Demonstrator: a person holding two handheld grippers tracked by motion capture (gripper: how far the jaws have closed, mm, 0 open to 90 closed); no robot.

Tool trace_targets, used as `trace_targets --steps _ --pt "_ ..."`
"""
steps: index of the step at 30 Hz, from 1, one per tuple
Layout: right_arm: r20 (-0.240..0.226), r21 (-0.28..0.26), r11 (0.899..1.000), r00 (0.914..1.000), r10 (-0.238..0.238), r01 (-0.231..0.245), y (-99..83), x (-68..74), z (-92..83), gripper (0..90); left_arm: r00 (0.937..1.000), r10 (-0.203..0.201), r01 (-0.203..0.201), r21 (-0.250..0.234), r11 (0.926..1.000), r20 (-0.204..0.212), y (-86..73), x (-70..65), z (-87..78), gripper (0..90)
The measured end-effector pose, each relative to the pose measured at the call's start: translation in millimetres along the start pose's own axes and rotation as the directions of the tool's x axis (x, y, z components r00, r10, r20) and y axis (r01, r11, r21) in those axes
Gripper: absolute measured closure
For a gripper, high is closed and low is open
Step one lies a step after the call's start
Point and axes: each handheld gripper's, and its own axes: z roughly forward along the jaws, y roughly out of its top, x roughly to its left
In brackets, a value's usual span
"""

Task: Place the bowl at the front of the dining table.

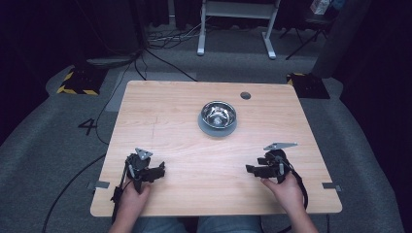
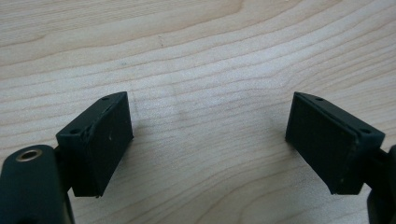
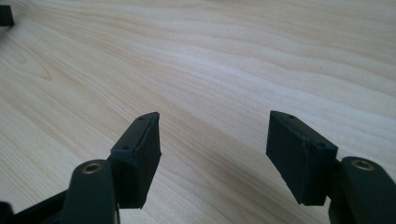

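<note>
Left gripper (image 1: 156,171) sits low at the near-left of the wooden surface (image 1: 184,102), held in the person's left hand (image 1: 133,194). In the left gripper view (image 2: 208,140) its jaws stand wide apart, nothing between them, bare wood grain under and ahead of the pads (image 2: 109,142).

Right gripper (image 1: 252,169) is at the near-right, in the right hand (image 1: 286,190), jaws pointing inward toward the left one. In the right gripper view (image 3: 212,149) the jaws are also spread wide and hold nothing; plain wood between them, and a small dark corner of something at the top-left edge, too little visible to identify.

Steel bowl (image 1: 218,114) sits on a grey round base (image 1: 217,129) mid-surface, slightly right of centre, toward the far edge. It is well apart from both grippers, roughly between them but farther out. Something small and shiny lies inside; can't tell what.

Round cable hole (image 1: 245,95) is just beyond the bowl to its right.
</note>
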Motion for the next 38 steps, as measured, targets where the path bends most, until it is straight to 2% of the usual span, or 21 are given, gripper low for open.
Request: trace_targets --steps 5,8,15,16,23,25,26,27,28,38 --pt "0.017 0.002 1.000 0.9998 -0.010 0.010 -11.4 -0.2 8.2 34.7 1.0000 -0.003 0.003 0.000 1.0000 0.000 -0.1 -0.2 0.0 14.8" --pt "0.040 -0.001 0.999 0.9985 -0.037 0.037 -17.9 0.7 11.5 33.8 1.0000 -0.002 0.002 0.000 1.0000 0.000 -0.1 -0.2 0.0 14.8" --pt "0.068 -0.043 0.996 0.9947 -0.077 0.080 -32.0 4.1 17.9 31.3 1.0000 -0.004 0.004 0.000 1.0000 0.000 -0.1 -0.2 0.0 14.8" --pt "0.085 -0.046 0.994 0.9915 -0.098 0.103 -34.7 5.8 19.8 30.9 1.0000 -0.002 0.002 0.000 1.0000 0.000 -0.1 -0.2 0.0 14.8" --pt "0.111 -0.064 0.987 0.9842 -0.139 0.146 -39.2 9.8 23.4 28.5 1.0000 -0.001 0.001 0.000 1.0000 0.000 0.0 0.0 0.0 14.8" --pt "0.120 -0.077 0.984 0.9810 -0.153 0.162 -41.2 10.7 24.8 26.4 1.0000 -0.001 0.001 0.000 1.0000 0.000 0.0 0.0 0.0 14.8" --pt "0.135 -0.100 0.979 0.9776 -0.161 0.176 -44.6 11.3 26.3 21.6 1.0000 -0.003 0.003 -0.001 1.0000 0.000 -0.1 -0.2 0.0 14.8" --pt "0.135 -0.100 0.979 0.9776 -0.161 0.176 -44.6 11.3 26.3 21.6 1.0000 -0.003 0.003 0.000 1.0000 0.000 -0.1 -0.2 0.0 14.8" --pt "0.132 -0.131 0.977 0.9792 -0.154 0.171 -48.2 9.9 27.9 17.8 1.0000 -0.003 0.003 0.000 1.0000 0.000 -0.1 -0.2 0.0 14.8" --pt "0.131 -0.126 0.977 0.9791 -0.155 0.172 -48.5 9.7 28.7 14.0 1.0000 -0.003 0.003 0.000 1.0000 0.000 -0.1 -0.2 0.0 14.8"
